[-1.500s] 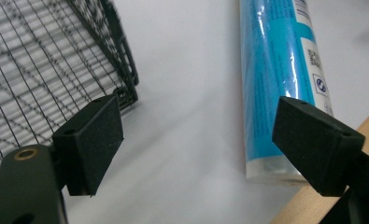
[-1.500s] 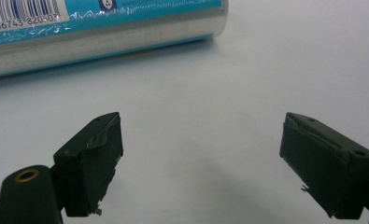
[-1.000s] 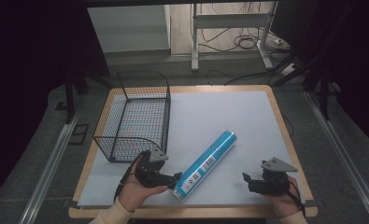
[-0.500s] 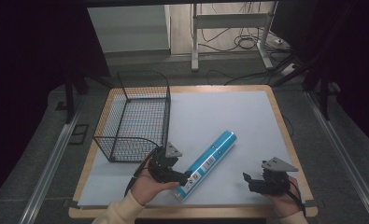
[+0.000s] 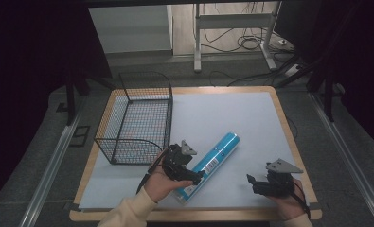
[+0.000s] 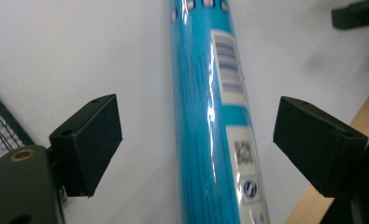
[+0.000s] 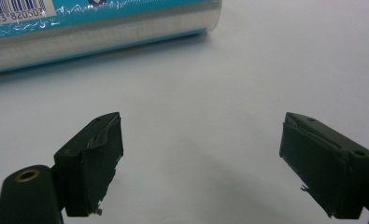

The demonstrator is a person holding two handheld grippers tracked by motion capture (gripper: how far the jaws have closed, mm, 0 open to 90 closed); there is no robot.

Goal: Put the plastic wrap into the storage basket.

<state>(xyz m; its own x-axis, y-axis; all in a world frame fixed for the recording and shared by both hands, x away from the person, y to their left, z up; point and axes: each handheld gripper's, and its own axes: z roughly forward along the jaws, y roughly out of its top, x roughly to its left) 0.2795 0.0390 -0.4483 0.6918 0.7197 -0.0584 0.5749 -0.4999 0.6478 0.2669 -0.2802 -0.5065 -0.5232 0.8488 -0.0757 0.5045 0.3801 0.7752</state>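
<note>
Blue tube lies diagonal on white mat, beside wire basket. Your left gripper spread wide, straddling tube, not touching. Drop lower, centre, then squeeze. Right gripper released, empty, apart.

shiny blue tube with barcode label, flat and diagonal on the white tabletop
</note>
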